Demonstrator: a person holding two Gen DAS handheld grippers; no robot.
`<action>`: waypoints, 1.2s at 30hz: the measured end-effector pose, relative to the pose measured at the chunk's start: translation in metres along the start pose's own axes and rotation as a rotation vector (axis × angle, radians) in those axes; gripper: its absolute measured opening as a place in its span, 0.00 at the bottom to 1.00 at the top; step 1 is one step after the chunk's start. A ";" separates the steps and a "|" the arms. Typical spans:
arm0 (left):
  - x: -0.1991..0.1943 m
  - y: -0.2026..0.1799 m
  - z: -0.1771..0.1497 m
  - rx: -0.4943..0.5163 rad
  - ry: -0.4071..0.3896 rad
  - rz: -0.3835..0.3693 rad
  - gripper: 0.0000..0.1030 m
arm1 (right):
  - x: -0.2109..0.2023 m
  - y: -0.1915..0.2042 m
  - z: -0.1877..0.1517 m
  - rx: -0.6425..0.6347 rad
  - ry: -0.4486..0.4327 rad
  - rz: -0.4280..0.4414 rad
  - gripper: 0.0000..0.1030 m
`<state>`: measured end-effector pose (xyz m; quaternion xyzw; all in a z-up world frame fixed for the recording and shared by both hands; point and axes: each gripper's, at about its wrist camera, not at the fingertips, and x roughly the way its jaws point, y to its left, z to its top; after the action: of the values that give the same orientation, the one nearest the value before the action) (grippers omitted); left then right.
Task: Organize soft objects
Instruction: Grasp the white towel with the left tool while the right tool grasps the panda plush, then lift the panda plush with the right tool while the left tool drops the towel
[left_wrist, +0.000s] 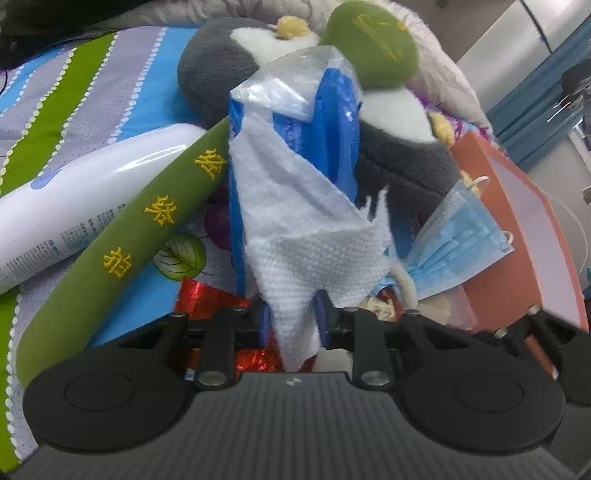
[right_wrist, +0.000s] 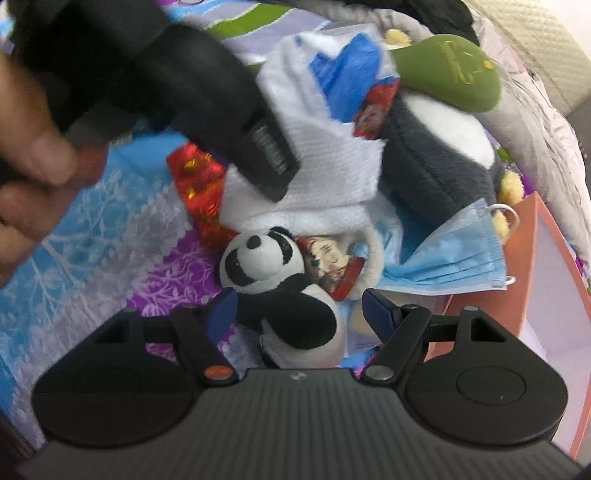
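In the left wrist view, the left gripper (left_wrist: 291, 317) pinches a white textured tissue sheet (left_wrist: 314, 236) trailing from a blue-and-clear plastic pack (left_wrist: 332, 110). Left of the fingers lie a green plush stick with yellow embroidered characters (left_wrist: 147, 225) and a white printed tube (left_wrist: 74, 206).

In the right wrist view, the right gripper (right_wrist: 299, 314) stands wide, straddling a small black-and-white plush panda (right_wrist: 280, 288) without pressing it. Beyond the fingers lies a blue pleated face mask (right_wrist: 454, 254).

Striped bedsheet in blue, green and lilac with white dotted lines (left_wrist: 92, 85) is covering the bed. Blue curtain (left_wrist: 532, 107) is hanging at upper right, beside a pale grey wall (left_wrist: 480, 22). Quilted beige headboard panel (right_wrist: 546, 44) is showing behind rumpled grey bedding (right_wrist: 535, 122).
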<state>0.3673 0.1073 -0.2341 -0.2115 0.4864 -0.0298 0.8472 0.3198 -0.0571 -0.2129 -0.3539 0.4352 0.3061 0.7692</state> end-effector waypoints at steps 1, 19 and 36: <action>0.000 -0.001 -0.001 0.007 -0.006 0.007 0.15 | 0.001 0.003 -0.001 -0.004 -0.002 0.001 0.73; -0.085 -0.012 -0.086 -0.021 -0.193 0.049 0.05 | -0.034 0.031 -0.080 0.146 -0.119 -0.065 0.45; -0.134 0.007 -0.191 -0.133 -0.186 0.070 0.05 | -0.051 0.059 -0.121 0.154 -0.138 -0.195 0.47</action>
<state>0.1358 0.0846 -0.2115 -0.2519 0.4138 0.0520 0.8733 0.1967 -0.1301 -0.2295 -0.3125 0.3669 0.2193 0.8483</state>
